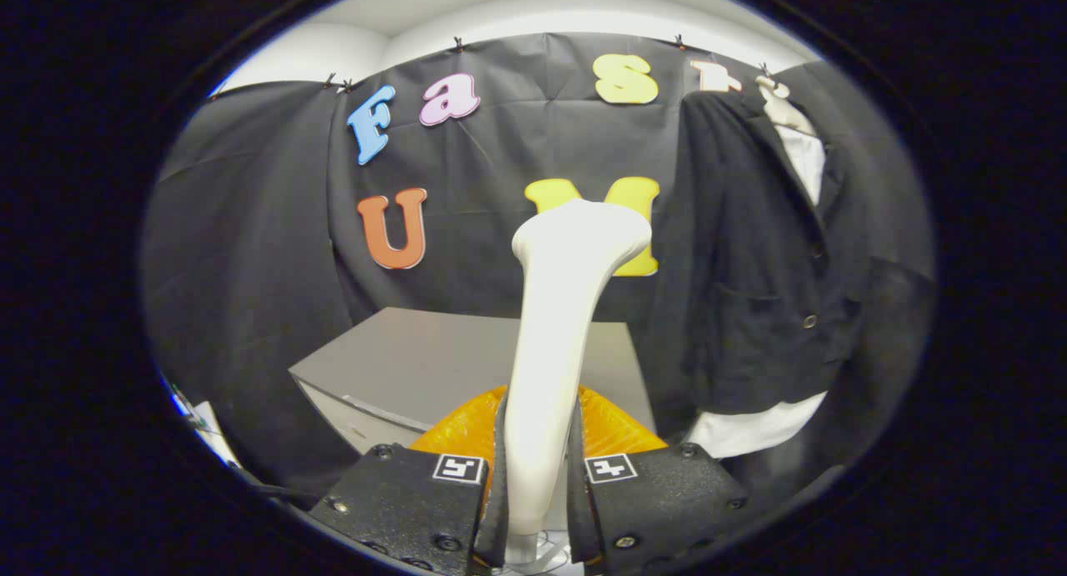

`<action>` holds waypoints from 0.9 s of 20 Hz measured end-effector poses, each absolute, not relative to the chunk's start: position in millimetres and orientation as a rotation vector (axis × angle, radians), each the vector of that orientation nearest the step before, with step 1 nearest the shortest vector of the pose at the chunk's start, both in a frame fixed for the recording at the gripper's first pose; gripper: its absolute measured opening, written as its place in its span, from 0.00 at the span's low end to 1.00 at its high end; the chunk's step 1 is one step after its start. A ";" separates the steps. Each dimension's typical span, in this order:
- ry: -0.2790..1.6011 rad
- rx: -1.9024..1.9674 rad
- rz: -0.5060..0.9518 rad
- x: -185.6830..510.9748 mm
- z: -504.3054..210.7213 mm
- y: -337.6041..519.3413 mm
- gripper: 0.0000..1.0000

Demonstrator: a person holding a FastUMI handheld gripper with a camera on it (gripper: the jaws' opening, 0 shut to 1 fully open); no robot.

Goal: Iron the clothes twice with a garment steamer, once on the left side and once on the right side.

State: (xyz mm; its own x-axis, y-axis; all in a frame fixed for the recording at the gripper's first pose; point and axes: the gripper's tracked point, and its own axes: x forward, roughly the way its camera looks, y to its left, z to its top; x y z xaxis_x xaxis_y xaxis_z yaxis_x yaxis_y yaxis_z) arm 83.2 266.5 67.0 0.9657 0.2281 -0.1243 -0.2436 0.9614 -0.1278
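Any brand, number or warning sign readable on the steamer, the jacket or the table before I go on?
No readable words or numbers.
steamer, gripped in the claw with both fingers pressed on its handle: plain, no print visible.
jacket hanging beyond the fingers: no tag or lettering shows.
table: bare surface.
square markers on the claw: coded patterns, not text.

Steamer: smooth white plastic garment steamer (557, 343) stood upright, handle clamped between the claw (535, 476) fingers.
Clothes: dark buttoned jacket (754, 259) hung beyond, right.
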 end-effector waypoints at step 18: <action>-0.197 -0.189 0.260 106.3 243.3 77.9 0.31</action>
